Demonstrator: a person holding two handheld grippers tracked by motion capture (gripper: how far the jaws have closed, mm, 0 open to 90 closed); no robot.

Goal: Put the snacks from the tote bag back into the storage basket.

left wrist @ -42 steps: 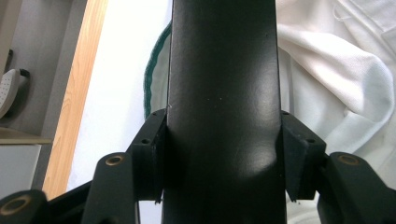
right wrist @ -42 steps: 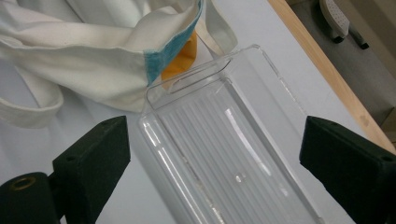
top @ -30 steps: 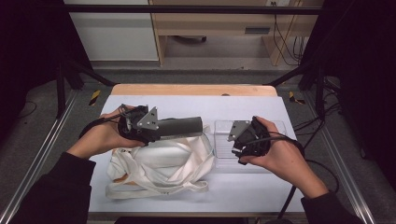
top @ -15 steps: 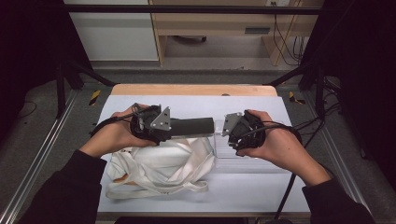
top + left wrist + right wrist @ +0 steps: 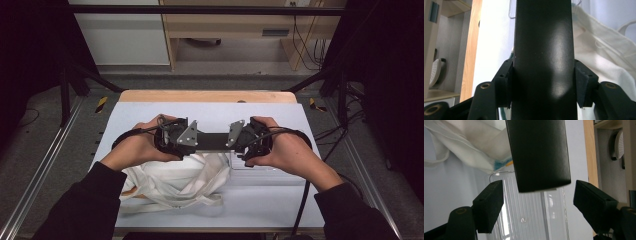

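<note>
The pale blue table (image 5: 150, 112) carries a white cloth bag (image 5: 175, 180) and clear tray (image 5: 260, 167).

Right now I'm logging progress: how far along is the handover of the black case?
Done: the left gripper clamps the black case above the white tote bag. In hand: the right gripper is open around the case's free end, pads not touching. Left: closing on it and letting go.
</note>
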